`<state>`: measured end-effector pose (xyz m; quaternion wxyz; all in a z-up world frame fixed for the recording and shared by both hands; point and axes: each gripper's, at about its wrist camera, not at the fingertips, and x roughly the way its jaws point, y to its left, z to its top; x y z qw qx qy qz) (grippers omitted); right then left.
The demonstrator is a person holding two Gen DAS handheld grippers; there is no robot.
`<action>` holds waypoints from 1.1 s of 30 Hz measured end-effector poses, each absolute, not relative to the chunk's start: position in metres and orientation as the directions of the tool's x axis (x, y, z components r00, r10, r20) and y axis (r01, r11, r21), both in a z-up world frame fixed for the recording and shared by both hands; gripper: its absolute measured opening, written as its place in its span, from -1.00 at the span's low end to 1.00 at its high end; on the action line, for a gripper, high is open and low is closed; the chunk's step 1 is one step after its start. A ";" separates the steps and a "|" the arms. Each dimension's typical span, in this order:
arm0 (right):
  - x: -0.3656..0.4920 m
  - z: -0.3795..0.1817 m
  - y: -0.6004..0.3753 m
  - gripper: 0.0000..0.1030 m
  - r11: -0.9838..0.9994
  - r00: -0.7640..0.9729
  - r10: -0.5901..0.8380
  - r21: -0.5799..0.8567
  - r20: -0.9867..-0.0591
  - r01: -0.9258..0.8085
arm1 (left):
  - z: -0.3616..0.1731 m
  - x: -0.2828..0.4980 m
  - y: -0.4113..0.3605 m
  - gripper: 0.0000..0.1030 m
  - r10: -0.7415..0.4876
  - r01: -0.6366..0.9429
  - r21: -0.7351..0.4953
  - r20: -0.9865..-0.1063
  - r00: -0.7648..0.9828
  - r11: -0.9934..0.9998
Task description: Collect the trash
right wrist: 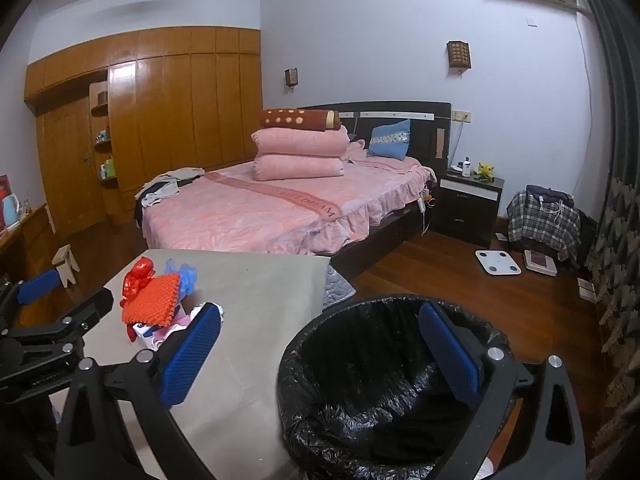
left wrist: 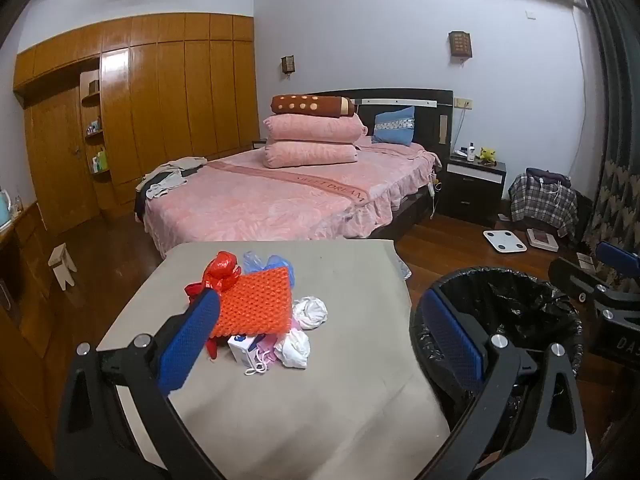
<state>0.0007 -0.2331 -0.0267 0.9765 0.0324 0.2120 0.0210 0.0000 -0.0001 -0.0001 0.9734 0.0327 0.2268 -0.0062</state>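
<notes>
- Bin (right wrist: 384, 384): round, lined with a black bag, mouth open. It stands on the floor just right of the desk (left wrist: 340, 380), below and ahead of the right gripper (right wrist: 320, 356), and ahead-right of the left gripper (left wrist: 324, 340). Judged rigid, with a loose, slippery liner; it needs no grasp, only drops into the mouth.
- Orange pad (left wrist: 256, 306): the largest piece of trash, lying on top of the pile just ahead of the left gripper, near its left finger. It looks like knobbly foam or bubble sheet: probably very light, soft and springy. Pinch one free edge; a flat squeeze across the face would likely only compress it.
- Red bag (left wrist: 220, 272): crumpled plastic, touching the pad's far-left corner. Likely weightless, slippery and shapeless. Take the thickest bunch.
- Blue bag (left wrist: 264, 262): thin plastic behind the pad, partly hidden. It should handle like the red bag.
- White wads (left wrist: 308, 310): two crumpled lumps, tissue or thin bag, just right of the pad. Judged soft and light; grasp across the middle.
- Small box (left wrist: 244, 350): white with blue print, at the pile's near edge, partly under the pad. Probably light card, stiff enough to hold across two flat sides.
- Mask (left wrist: 262, 360): pinkish, with white loops, beside the box. Limp; pinch the body, not a loop.
- Left gripper: fully released, nothing between the fingers.
- Right gripper: fully released, empty.
</notes>
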 end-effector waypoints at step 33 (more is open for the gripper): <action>0.002 -0.026 -0.233 0.88 0.997 0.909 0.058 0.076 -0.414 -0.029 | 0.000 0.000 0.000 0.90 0.000 0.025 0.051 -0.439 0.899 0.998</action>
